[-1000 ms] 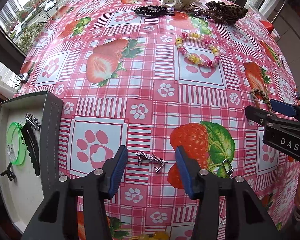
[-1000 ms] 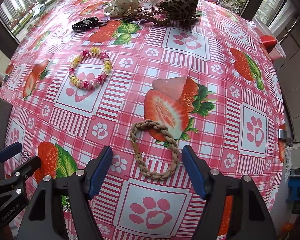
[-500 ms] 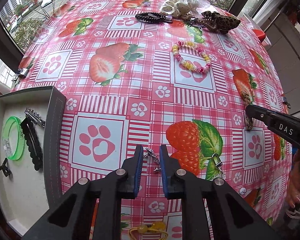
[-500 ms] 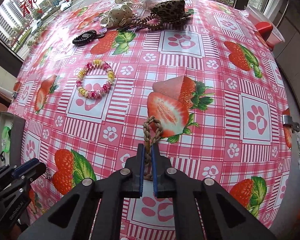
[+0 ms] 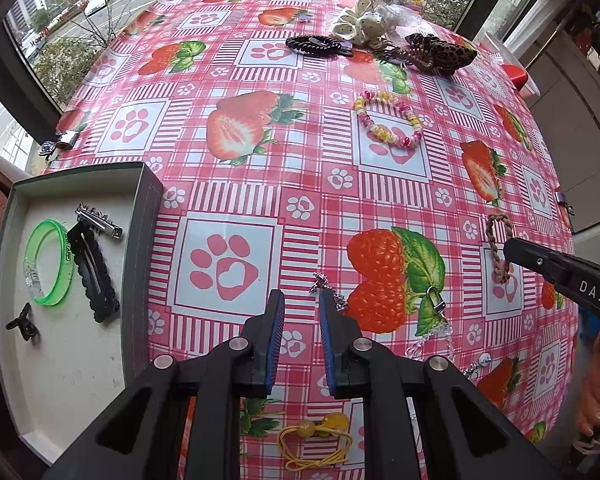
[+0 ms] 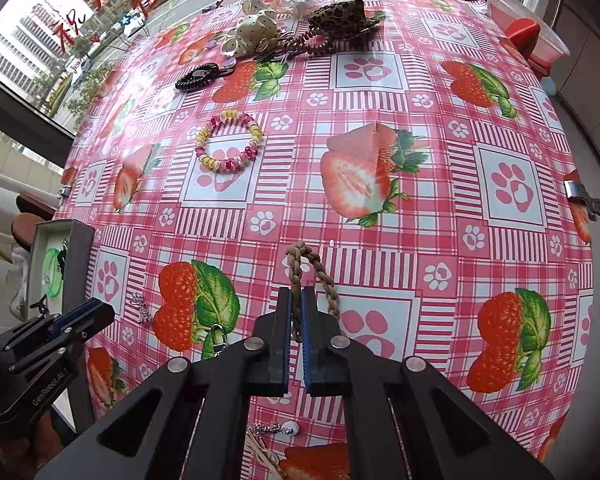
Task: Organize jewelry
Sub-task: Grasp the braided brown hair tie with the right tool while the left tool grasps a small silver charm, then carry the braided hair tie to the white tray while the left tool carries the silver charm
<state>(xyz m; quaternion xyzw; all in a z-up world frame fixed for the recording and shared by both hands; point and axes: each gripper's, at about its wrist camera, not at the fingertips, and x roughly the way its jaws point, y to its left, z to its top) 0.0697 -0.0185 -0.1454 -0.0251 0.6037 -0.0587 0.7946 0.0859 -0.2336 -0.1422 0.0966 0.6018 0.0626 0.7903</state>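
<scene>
My right gripper [image 6: 295,300] is shut on the brown braided bracelet [image 6: 300,272], whose loop sticks out past the fingertips above the strawberry tablecloth [image 6: 380,92]. In the left wrist view the same bracelet [image 5: 494,240] hangs from the right gripper [image 5: 516,250] at the right edge. My left gripper [image 5: 302,300] keeps a narrow gap between its pads, with only cloth showing through it. The silver rhinestone clip [image 5: 318,282] shows just past the right fingertip, partly hidden by it. In the right wrist view the clip [image 6: 140,308] lies on the cloth beside the left gripper [image 6: 108,314].
A grey box [image 5: 144,208] at the left holds a green bangle [image 5: 48,264] and hair clips. A bead bracelet [image 5: 388,124], black coil tie [image 5: 316,44], scrunchies [image 5: 360,24], a padlock chain [image 5: 436,300] and a yellow cord [image 5: 316,440] lie about the table.
Both pairs of jaws have closed from wide open. The right ones pinched the braided bracelet into a narrow loop and drew back. The silver clip turned and now shows past the left fingertips.
</scene>
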